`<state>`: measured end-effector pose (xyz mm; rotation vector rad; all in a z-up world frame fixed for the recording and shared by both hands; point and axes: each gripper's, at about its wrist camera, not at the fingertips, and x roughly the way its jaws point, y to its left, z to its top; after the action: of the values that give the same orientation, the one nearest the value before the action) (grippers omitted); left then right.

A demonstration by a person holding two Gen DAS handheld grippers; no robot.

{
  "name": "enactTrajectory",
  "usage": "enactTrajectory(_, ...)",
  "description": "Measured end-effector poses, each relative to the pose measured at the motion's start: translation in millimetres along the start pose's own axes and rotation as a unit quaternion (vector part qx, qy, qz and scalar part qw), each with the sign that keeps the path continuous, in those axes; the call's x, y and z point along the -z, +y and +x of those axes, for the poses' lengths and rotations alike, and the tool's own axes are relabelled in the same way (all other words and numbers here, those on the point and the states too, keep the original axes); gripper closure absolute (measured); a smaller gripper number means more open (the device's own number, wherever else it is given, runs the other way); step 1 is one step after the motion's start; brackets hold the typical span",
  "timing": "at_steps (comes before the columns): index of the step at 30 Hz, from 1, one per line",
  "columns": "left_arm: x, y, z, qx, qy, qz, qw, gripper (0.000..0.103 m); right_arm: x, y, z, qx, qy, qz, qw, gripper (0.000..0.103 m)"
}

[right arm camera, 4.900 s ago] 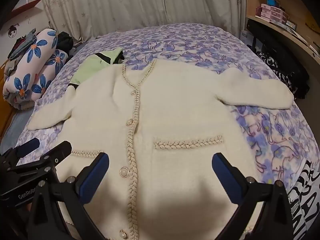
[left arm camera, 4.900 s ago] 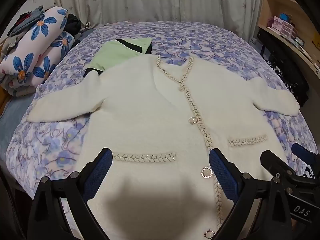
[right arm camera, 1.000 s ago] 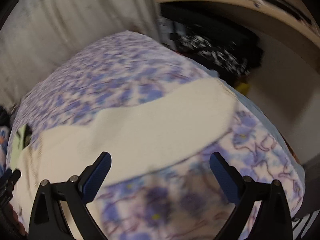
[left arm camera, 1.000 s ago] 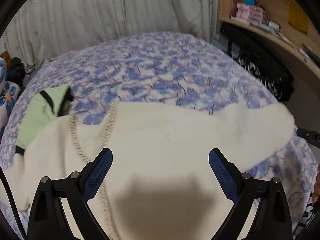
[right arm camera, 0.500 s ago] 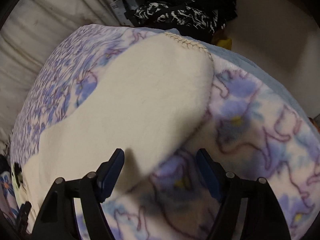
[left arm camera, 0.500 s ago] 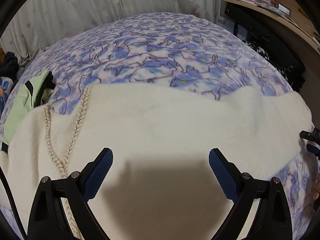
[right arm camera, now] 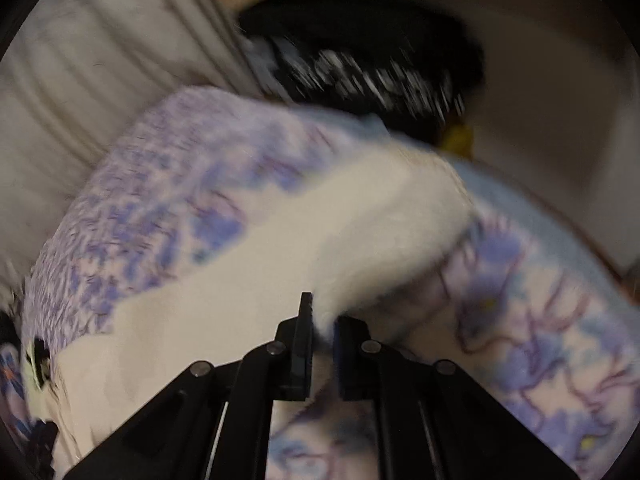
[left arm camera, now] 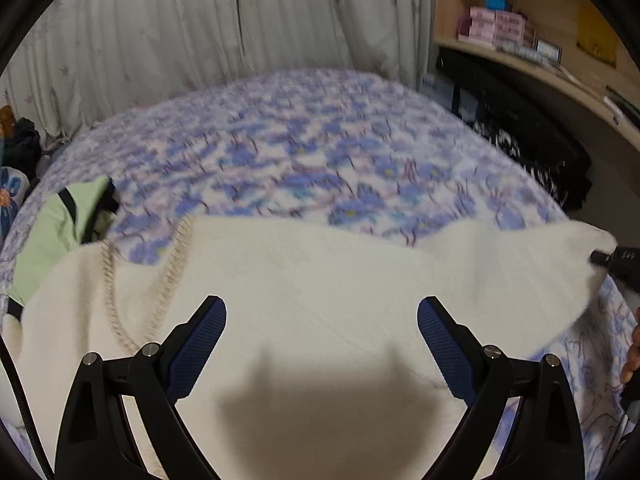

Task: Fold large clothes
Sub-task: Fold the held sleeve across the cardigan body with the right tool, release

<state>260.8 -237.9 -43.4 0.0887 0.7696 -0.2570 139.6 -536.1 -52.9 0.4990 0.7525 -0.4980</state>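
Observation:
A cream cardigan (left arm camera: 320,280) with braided trim lies spread on the bed. My left gripper (left arm camera: 322,332) hovers open above its right shoulder area, nothing between the blue pads. In the right wrist view, my right gripper (right arm camera: 323,334) is shut on the edge of the cardigan's sleeve (right arm camera: 380,232), and the cloth bunches up between the pads. From the left wrist view, that same sleeve end (left arm camera: 576,256) is lifted at the right edge, with the tip of the right gripper (left arm camera: 616,258) at it.
The bed has a purple floral blanket (left arm camera: 320,160). A green garment (left arm camera: 60,228) lies at the left under the cardigan. Curtains hang behind the bed. A wooden shelf (left arm camera: 520,52) with boxes and dark clothes (left arm camera: 532,152) below it stands at the right.
My right gripper closed from wide open onto the sleeve edge and lifted it. The left gripper's view pulled back a little from the cardigan; its jaws stayed open.

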Motion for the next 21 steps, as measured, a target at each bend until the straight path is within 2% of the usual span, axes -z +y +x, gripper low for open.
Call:
enactTrajectory(4, -3, 30, -22, -0.005, -0.006, -0.025, 0.9997, 0.007, 3, 67, -51, -0.055, -0.050, -0.093, 0.993, 0.096)
enactTrajectory(7, 0, 65, -35, -0.012, 0.002, -0.059, 0.9982, 0.007, 25, 134, -86, -0.107, -0.075, -0.178, 0.975, 0.096)
enactTrajectory(9, 6, 91, -43, -0.015, 0.004, -0.079, 0.9967, 0.007, 43, 168, -97, -0.142, -0.070, -0.215, 0.964, 0.096)
enactTrajectory(12, 20, 127, -51, -0.039, 0.007, -0.094, 0.9948, 0.008, 82, 217, -96, -0.187, -0.040, -0.266, 0.945, 0.096)
enactTrajectory(14, 32, 148, -53, -0.051, 0.011, -0.100, 0.9936, 0.008, 111, 243, -87, -0.198, -0.018, -0.303, 0.932, 0.094)
enactTrajectory(17, 52, 173, -54, -0.059, 0.021, -0.106, 0.9924, 0.008, 161, 269, -59, -0.214, 0.049, -0.337, 0.916, 0.092)
enactTrajectory(20, 70, 187, -47, -0.055, 0.041, -0.110, 0.9916, 0.008, 202, 276, -33, -0.201, 0.106, -0.352, 0.908, 0.076)
enactTrajectory(21, 75, 189, -44, -0.049, 0.048, -0.112, 0.9913, 0.008, 213, 274, -30, -0.196, 0.117, -0.353, 0.907, 0.065)
